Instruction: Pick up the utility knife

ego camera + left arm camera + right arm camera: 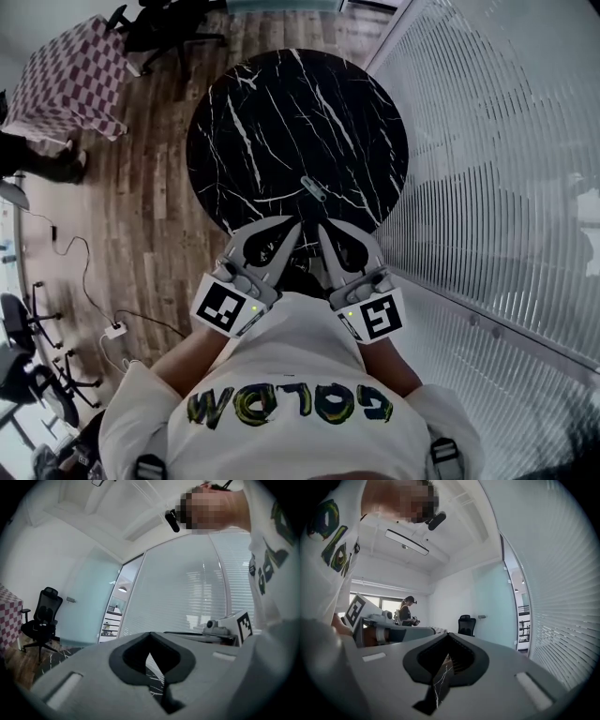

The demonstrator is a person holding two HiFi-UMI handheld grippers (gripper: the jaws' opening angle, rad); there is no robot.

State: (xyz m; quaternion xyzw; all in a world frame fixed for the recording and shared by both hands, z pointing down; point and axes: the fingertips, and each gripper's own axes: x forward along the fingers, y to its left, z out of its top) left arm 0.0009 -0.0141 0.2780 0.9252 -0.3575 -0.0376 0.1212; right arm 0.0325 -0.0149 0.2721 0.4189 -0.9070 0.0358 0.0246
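The small grey utility knife [313, 187] lies on the round black white-veined marble table [272, 112], toward its near edge. The left gripper [292, 226] and right gripper [324, 229] sit side by side at the near rim, short of the knife. Both have their jaws closed together on nothing. A ribbed glass wall [487, 169] runs close along the table's right edge. Open wooden floor [141, 197] lies to the left.

The right gripper [448, 637] points level with its grey jaws closed together and nothing between them; a sliver of black marbled table [439, 687] shows through the gap below. At left are the left gripper [391, 633], its marker cube [356, 610] and a white lettered shirt [328, 550]. Farther off stand a person [407, 611] and a black office chair [466, 624]; slatted blinds [562, 597] fill the right.
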